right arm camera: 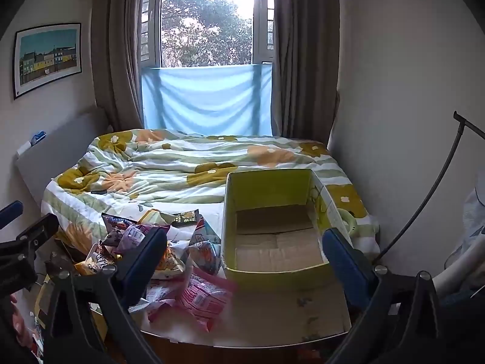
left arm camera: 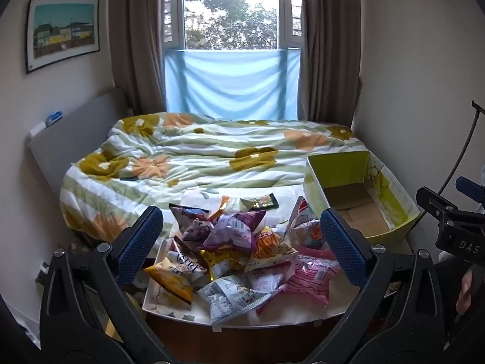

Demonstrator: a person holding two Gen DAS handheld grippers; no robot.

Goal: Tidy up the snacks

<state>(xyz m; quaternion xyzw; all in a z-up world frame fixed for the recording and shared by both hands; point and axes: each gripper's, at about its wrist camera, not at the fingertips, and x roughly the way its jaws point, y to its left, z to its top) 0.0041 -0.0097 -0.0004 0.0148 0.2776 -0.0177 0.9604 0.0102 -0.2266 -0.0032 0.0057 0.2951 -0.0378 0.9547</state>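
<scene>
A pile of snack bags (left arm camera: 239,254) lies on a white board (left arm camera: 272,318) at the foot of the bed: purple, orange, yellow and pink packets. An empty yellow-green cardboard box (left arm camera: 360,200) stands to their right, open at the top. My left gripper (left arm camera: 242,242) is open and empty, held above the pile. My right gripper (right arm camera: 245,257) is open and empty, in front of the box (right arm camera: 272,221), with the snack pile (right arm camera: 169,257) at its left finger. The right gripper also shows at the right edge of the left wrist view (left arm camera: 454,224).
A bed with a flowered quilt (left arm camera: 197,157) fills the middle. Behind it are a window with brown curtains and a blue cloth (left arm camera: 233,85). A grey headboard (left arm camera: 69,142) stands left, a white wall right. A black cable (right arm camera: 424,200) hangs at the right.
</scene>
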